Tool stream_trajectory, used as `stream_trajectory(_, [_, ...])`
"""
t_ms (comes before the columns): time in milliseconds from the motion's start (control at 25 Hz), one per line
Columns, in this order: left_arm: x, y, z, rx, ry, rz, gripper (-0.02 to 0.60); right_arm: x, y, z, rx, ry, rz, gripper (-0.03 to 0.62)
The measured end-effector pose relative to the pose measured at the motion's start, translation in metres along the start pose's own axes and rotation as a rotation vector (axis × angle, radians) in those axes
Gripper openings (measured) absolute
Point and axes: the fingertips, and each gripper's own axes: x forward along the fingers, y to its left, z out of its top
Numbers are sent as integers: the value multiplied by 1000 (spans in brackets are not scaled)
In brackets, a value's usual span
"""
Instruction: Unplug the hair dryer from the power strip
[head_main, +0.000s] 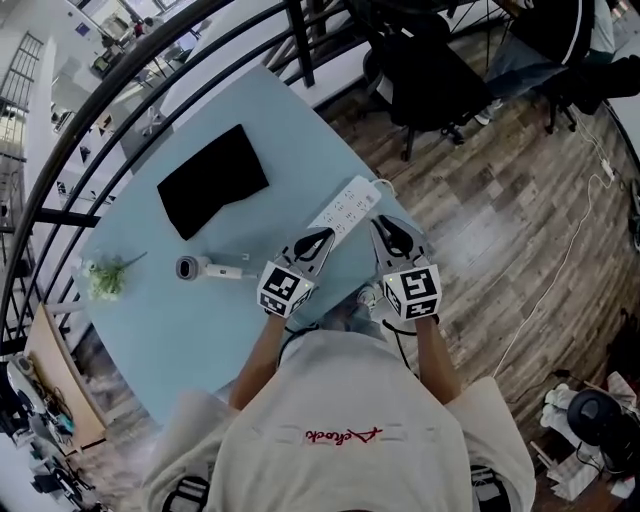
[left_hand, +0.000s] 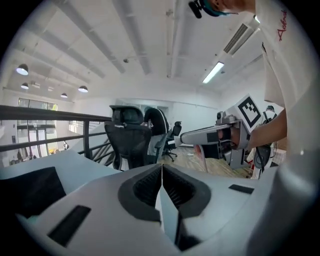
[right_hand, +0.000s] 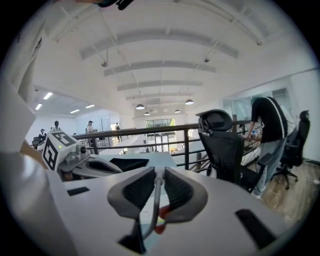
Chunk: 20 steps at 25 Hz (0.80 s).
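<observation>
Two grippers hover side by side over the near edge of the pale blue table, and the white power strip lies just beyond their tips. The left gripper has its jaws pressed fully together with nothing between the pads. The right gripper has its jaws part-way in on a thin grey cord, which runs down between the pads and out of sight below them. We take this for the dryer's lead, though no view lets us follow it end to end. The strip's long axis runs on a slant in the head view, from its near end under the left gripper's tip up and away to the right, where its own cable leaves. We cannot tell whether a plug sits in one of the sockets: the part of the face that shows looks bare, but the near end is covered. The hair dryer lies flat on the table to the left of the left gripper, apart from it, barrel away and handle pointing back toward that gripper. Our left hand is therefore the nearer one to the dryer, while the right has the cord and stands closest to the strip's middle. We judge that the coming move turns on drawing the cord away from the strip's face, not along its length.
</observation>
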Motion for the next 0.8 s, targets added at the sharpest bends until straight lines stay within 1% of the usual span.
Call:
stream_trajectory(120, [-1, -11, 13, 26, -19, 15, 14, -14, 1, 22, -13, -56, 8, 69])
stream_trajectory(280, [-6, -24, 35, 55, -59, 43, 14, -32, 0, 41, -26, -116, 7, 69])
stream_trajectory(520, [-16, -42, 72, 108, -127, 87, 14, -57, 0, 62, -39, -181, 13, 69])
stream_trajectory(800, [-23, -63, 92, 161, -172, 113, 14, -77, 10, 79, -62, -247, 34, 69])
